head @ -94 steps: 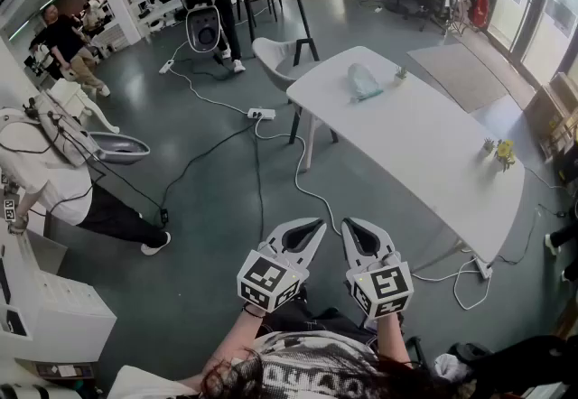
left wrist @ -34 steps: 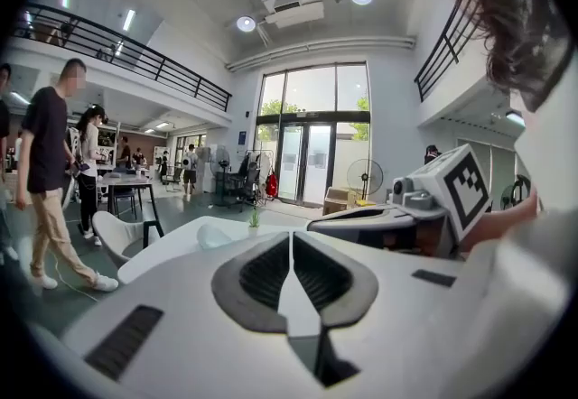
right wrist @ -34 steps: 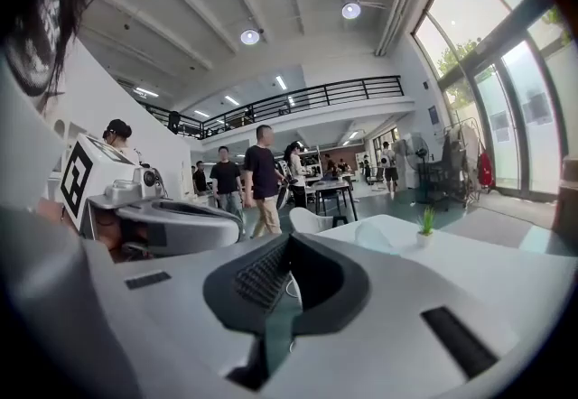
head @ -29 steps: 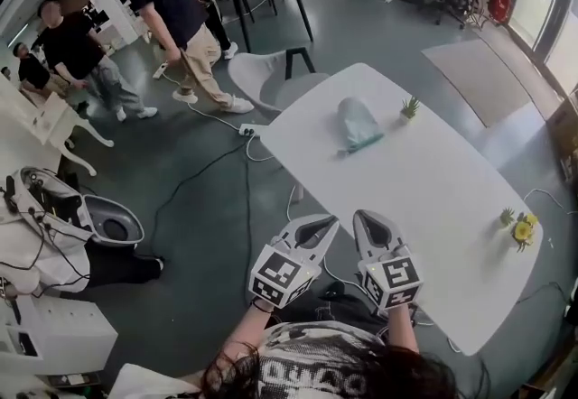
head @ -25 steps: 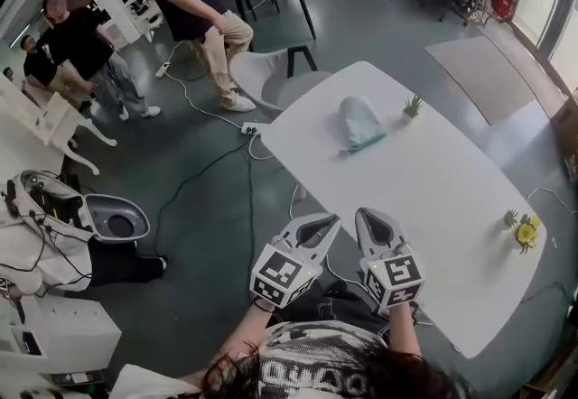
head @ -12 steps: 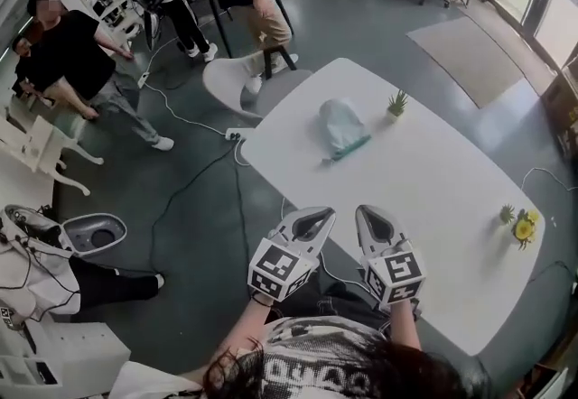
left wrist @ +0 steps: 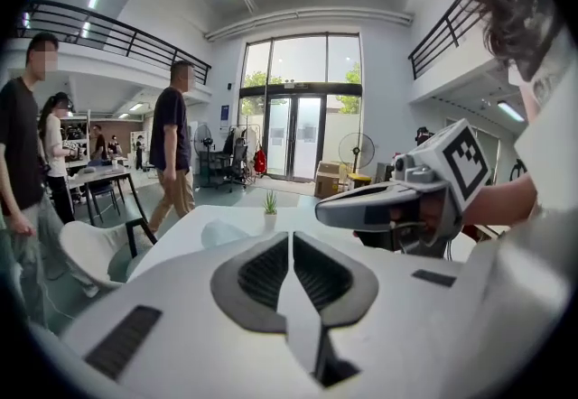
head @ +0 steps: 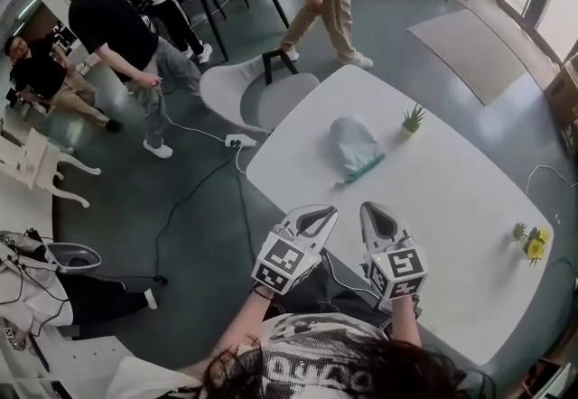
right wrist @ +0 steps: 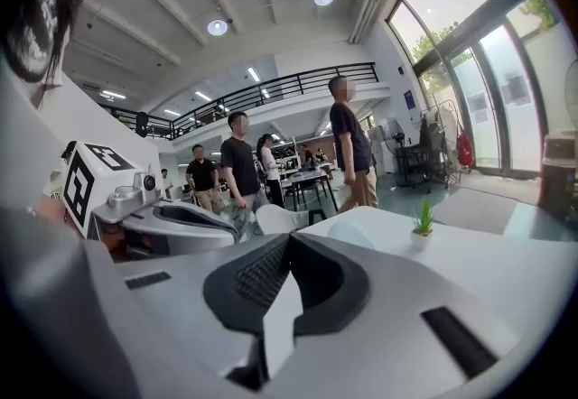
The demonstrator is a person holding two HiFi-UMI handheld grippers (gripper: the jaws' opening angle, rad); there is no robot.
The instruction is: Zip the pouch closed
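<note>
A pale blue-green pouch point(head: 354, 143) lies on the white table point(head: 452, 217), toward its far end, with a teal zipper edge facing me. It also shows past the jaws as a pale pouch point(left wrist: 224, 232) in the left gripper view and as a pale pouch point(right wrist: 361, 233) in the right gripper view. My left gripper point(head: 322, 210) hovers over the table's near left edge, shut and empty. My right gripper point(head: 373, 208) hangs beside it over the table, also shut with nothing in it. Both are well short of the pouch.
A small potted plant point(head: 413, 118) stands right of the pouch; a yellow flower pot point(head: 533, 245) sits at the table's right edge. A white chair point(head: 244, 95) stands at the far left corner. Several people point(head: 117, 27) stand or walk beyond. Cables point(head: 194, 199) cross the floor.
I have moved closer to the table, so the grippers now hang over its near edge and the pouch sits nearer. People in the background have walked on.
</note>
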